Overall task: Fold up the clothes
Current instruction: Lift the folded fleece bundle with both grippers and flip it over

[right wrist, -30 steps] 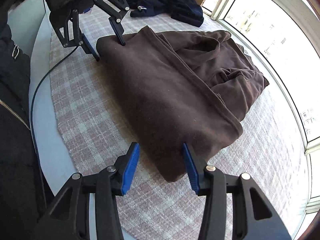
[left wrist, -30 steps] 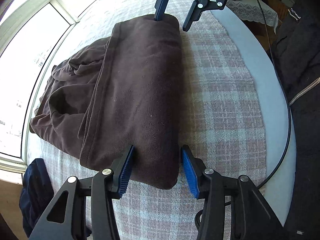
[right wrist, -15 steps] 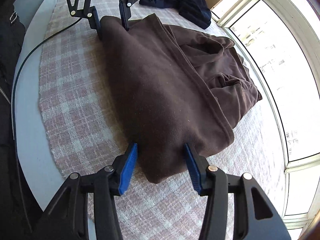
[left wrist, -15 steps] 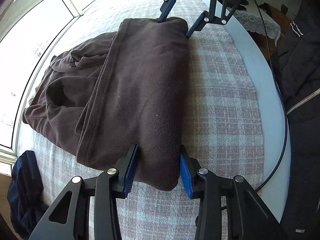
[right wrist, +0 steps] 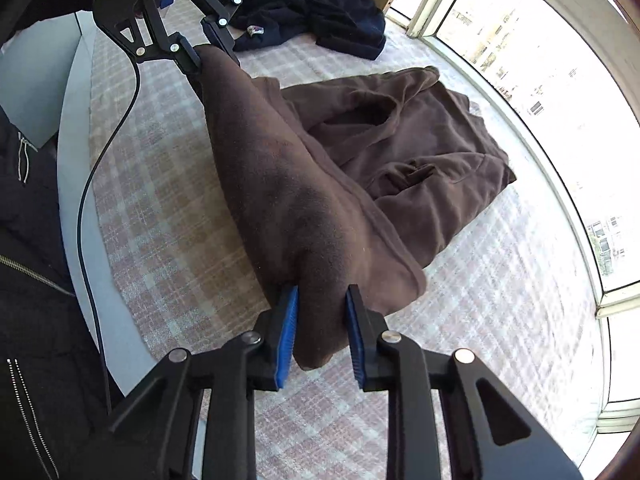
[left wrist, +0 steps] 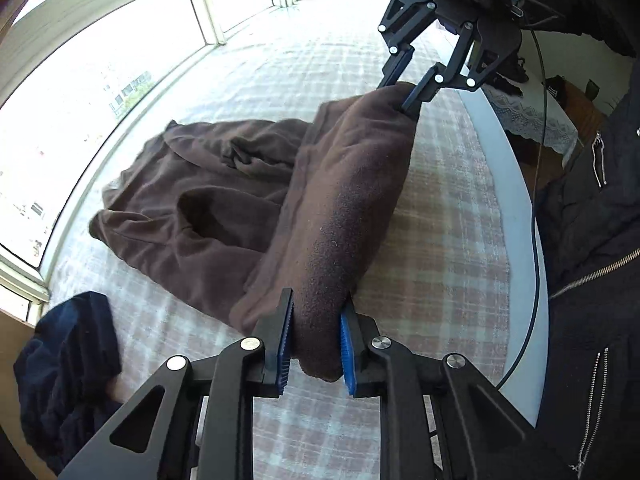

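1. In the left wrist view the left gripper (left wrist: 314,342) sits at the bottom centre of the frame, its blue pads (left wrist: 346,354) pressed in on a thick fold of the brown fleece garment (left wrist: 340,216) – clamped, with cloth bulging out below the fingers.
2. In the right wrist view the right gripper (right wrist: 322,330) is likewise at the bottom centre, blue pads (right wrist: 287,332) squeezing the other corner of the same folded edge; a rounded lump of fabric hangs just under them.
3. Each camera sees the opposite tool: the right gripper (left wrist: 412,84) appears at the upper right of the left view, pinching the far end of the fold, and the left gripper (right wrist: 208,50) shows at the upper left of the right view, doing the same.
4. Between the two grips the folded edge runs taut and raised off the surface – a ridge crossing the middle of each frame. The rest of the garment trails down from it and lies rumpled on the tablecloth, toward the left in the left view and toward the right in the right view.
5. The plaid tablecloth (left wrist: 448,240) in pale pink and grey covers a round white table (left wrist: 520,240), whose bare rim shows along the right of the left view.
6. A dark navy garment (right wrist: 320,12) lies apart from the brown one, at the top centre of the right view and the lower left of the left view.
7. A black cable (right wrist: 100,168) curves over the table rim, beside a person's black zipped jacket (left wrist: 600,280).
8. Bright windows (right wrist: 540,60) curve round the far side.
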`<state>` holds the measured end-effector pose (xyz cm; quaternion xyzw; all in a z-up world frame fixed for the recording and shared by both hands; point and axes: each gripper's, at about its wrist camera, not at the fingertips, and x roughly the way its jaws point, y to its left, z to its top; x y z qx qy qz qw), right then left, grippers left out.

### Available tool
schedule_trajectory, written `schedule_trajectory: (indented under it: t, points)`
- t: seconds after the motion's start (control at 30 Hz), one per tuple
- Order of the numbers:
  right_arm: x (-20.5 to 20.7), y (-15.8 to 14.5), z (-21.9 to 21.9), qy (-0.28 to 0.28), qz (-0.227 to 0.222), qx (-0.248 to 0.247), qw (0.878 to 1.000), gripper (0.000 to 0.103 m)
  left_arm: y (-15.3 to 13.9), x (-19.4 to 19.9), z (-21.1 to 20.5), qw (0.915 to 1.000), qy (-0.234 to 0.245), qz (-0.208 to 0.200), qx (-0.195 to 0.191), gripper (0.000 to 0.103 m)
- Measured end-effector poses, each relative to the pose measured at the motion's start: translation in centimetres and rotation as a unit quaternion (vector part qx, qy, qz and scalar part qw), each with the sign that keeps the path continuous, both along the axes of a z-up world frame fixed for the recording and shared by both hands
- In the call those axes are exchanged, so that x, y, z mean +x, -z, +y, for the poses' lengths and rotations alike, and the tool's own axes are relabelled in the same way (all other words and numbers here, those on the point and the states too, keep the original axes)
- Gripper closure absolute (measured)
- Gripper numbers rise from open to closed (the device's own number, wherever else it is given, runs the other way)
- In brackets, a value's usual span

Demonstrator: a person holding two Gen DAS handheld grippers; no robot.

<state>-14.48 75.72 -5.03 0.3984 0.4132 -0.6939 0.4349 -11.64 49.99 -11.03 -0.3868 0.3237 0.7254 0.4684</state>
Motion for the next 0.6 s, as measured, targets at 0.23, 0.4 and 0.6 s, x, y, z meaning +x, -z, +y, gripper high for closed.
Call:
schedule_trajectory:
  t: [0.23,0.4,0.6]
  points:
    - [-10.9,-6.2,-3.2,0.036,0.065,-0.009,0.997,0.085,-5.4,-11.1,1.3,0.9965,-0.04,0.071,0.02,0.085]
    - [-20.1,-5.4,-5.6,0.058,0.046,-0.015,0.997,0.085,-5.0,-20.6,1.7,0.9963,-0.068,0.048,0.023,0.085]
    - [-30.1,-1.6,-8.3,0.073,0.0,-0.011,0.997,0.085,-0.7,-30.6,2.0,0.9961,-0.087,-0.01,0.013,0.085]
